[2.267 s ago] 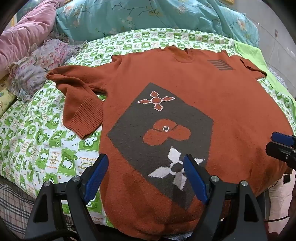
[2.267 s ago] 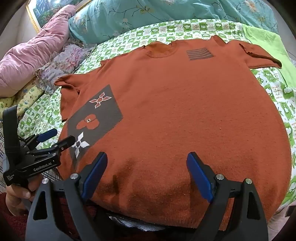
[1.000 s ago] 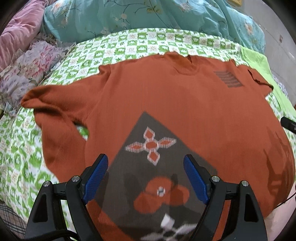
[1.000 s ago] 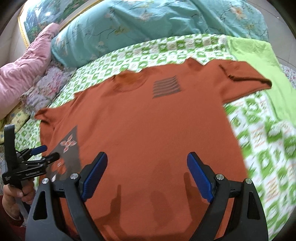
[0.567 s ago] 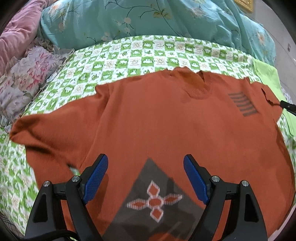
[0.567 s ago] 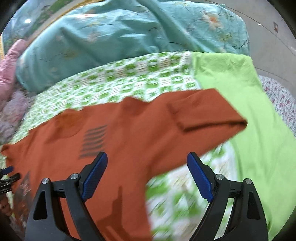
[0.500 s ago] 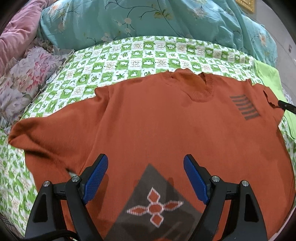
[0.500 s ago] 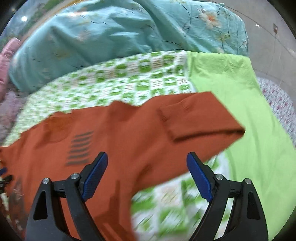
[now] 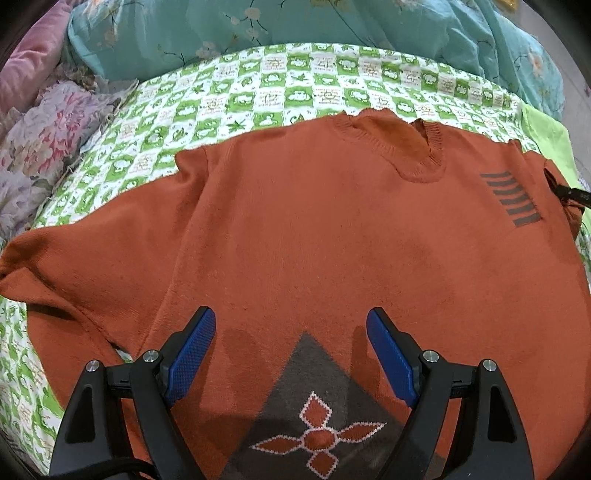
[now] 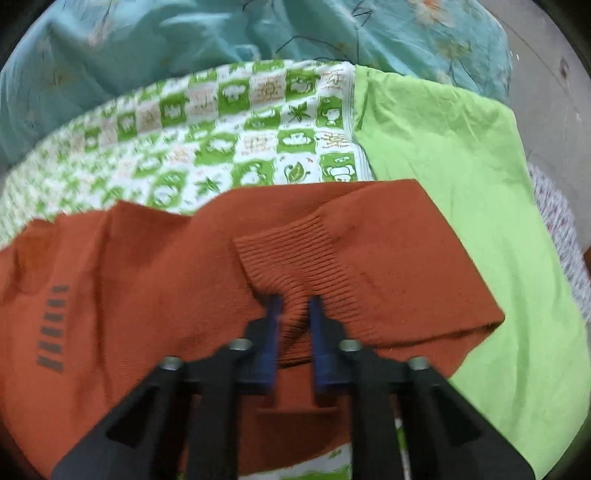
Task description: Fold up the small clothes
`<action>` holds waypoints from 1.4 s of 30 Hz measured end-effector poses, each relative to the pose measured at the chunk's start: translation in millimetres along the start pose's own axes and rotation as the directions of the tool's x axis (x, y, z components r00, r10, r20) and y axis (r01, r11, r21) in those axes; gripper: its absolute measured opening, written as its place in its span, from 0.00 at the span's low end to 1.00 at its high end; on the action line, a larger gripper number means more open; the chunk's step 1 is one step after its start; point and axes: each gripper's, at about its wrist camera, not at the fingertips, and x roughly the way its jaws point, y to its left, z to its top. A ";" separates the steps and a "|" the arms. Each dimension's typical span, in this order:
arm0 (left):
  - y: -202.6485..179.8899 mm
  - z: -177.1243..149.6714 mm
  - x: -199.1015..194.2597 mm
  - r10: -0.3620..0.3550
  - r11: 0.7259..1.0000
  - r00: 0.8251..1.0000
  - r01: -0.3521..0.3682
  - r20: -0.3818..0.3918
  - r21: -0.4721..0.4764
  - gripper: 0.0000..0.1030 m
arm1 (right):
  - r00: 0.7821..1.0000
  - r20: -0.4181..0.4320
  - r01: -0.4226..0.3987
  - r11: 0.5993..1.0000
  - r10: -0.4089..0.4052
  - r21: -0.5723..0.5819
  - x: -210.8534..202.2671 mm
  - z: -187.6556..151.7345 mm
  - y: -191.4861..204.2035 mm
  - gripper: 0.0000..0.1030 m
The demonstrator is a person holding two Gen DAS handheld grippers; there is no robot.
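Observation:
An orange knit sweater (image 9: 332, 229) lies flat, front up, on the green checked sheet (image 9: 295, 85); a grey diamond patch (image 9: 310, 373) shows low on its chest. My left gripper (image 9: 291, 321) hovers open over the chest, just above that patch, with nothing between its fingers. In the right wrist view the sweater's right sleeve is folded back on itself, its ribbed cuff (image 10: 295, 258) on top. My right gripper (image 10: 294, 306) is closing its jaws on that cuff, and the knit bunches between the blue pads. Its black tip (image 9: 572, 194) shows at the sweater's right shoulder.
A teal flowered quilt (image 9: 332, 29) lies along the far side of the bed. Floral pillows (image 9: 37, 147) and a pink quilt (image 9: 29, 55) sit at the far left. A lime green cloth (image 10: 461, 166) lies under and right of the sleeve.
My left gripper has moved up the sweater from the patch toward the collar. My right gripper swung right to the folded sleeve and its jaws went from wide open to pinched on the cuff.

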 end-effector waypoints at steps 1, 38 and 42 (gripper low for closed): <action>-1.0 -1.5 0.3 -0.005 1.000 1.000 0.005 -0.004 -0.001 0.82 | 0.999 0.013 -0.033 0.999 0.033 0.006 -11.0 -1.3 5.1 0.09; 35.8 -7.7 12.1 -0.268 0.958 0.963 0.264 -0.026 -0.113 0.82 | 0.633 -0.164 -0.755 0.650 0.757 0.086 -63.5 -87.5 292.2 0.33; 24.9 9.1 26.5 -0.298 0.948 0.954 0.297 0.009 -0.117 0.48 | 0.691 -0.079 -0.710 0.695 0.719 0.116 -83.9 -90.6 245.5 0.33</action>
